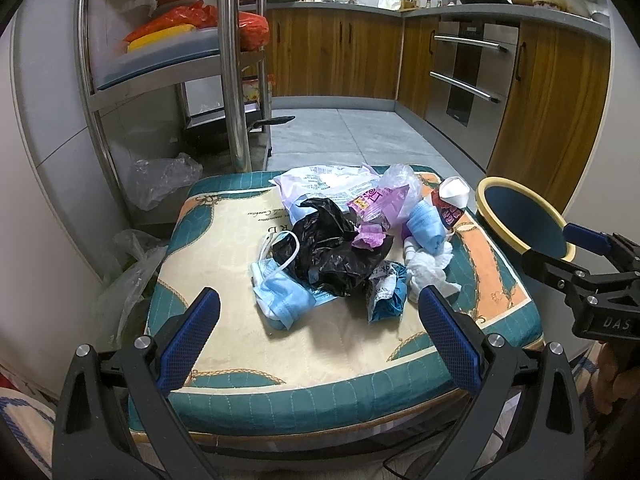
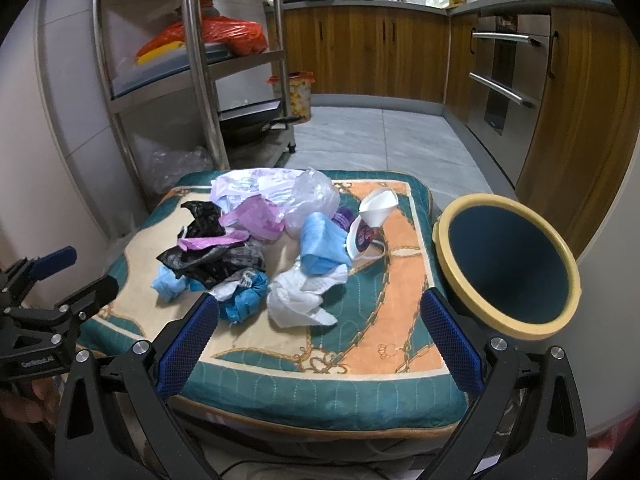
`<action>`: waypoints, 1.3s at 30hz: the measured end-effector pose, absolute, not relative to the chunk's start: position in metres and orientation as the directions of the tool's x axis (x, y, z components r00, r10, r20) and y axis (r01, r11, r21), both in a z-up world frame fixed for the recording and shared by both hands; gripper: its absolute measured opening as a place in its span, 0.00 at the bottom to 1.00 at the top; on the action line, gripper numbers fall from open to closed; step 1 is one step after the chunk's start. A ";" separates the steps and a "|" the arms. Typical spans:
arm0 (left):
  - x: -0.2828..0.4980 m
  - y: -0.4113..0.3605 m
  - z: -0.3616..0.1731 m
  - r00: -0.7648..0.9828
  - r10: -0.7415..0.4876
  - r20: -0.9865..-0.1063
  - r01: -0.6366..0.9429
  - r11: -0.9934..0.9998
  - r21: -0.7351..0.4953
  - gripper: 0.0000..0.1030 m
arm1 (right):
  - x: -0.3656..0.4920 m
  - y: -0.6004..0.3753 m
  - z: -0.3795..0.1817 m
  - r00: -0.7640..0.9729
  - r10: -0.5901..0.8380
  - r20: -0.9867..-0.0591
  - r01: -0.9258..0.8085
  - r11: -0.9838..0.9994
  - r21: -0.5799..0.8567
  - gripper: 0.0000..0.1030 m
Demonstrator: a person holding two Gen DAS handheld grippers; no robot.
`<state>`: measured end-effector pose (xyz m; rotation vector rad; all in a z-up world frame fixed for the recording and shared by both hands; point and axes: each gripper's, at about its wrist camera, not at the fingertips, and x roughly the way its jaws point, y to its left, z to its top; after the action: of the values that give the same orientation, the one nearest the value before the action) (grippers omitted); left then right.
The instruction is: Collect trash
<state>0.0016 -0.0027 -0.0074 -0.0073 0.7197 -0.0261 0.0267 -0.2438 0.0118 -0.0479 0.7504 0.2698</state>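
Trash pile (image 2: 256, 248) on cushion (image 2: 400, 280), bin (image 2: 508, 268) beside

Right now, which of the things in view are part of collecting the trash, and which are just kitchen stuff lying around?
Part of the job:
black plastic bag
blue face mask
crumpled white tissue
purple wrapper
white paper cup
trash bin

Just lying about:
patterned cushion
metal shelf rack
orange bag
oven

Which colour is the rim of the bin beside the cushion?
Pale yellow rim, dark teal inside; the right wrist view shows it best.
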 end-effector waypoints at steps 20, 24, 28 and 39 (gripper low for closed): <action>0.053 -0.002 -0.030 0.646 -0.091 -0.758 0.127 0.992 -0.010 0.66 | 0.050 -0.252 -0.003 0.591 0.289 -0.753 -0.272 0.950 0.151 0.95; 0.065 -0.010 -0.028 0.666 -0.131 -0.734 0.195 0.981 0.002 0.62 | 0.059 -0.259 -0.006 0.572 0.316 -0.757 -0.263 0.945 0.197 0.93; 0.078 -0.022 -0.039 0.647 -0.127 -0.752 0.241 0.970 0.043 0.60 | 0.068 -0.269 -0.009 0.563 0.334 -0.756 -0.234 0.942 0.243 0.93; 0.091 -0.028 -0.018 0.671 -0.208 -0.711 0.274 0.961 -0.023 0.59 | 0.089 -0.278 -0.007 0.587 0.333 -0.738 -0.216 0.943 0.253 0.93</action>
<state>0.0913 -0.0280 -0.0182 0.0884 0.7893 -0.2722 0.0892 -0.2784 -0.0070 0.1419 0.8887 0.3208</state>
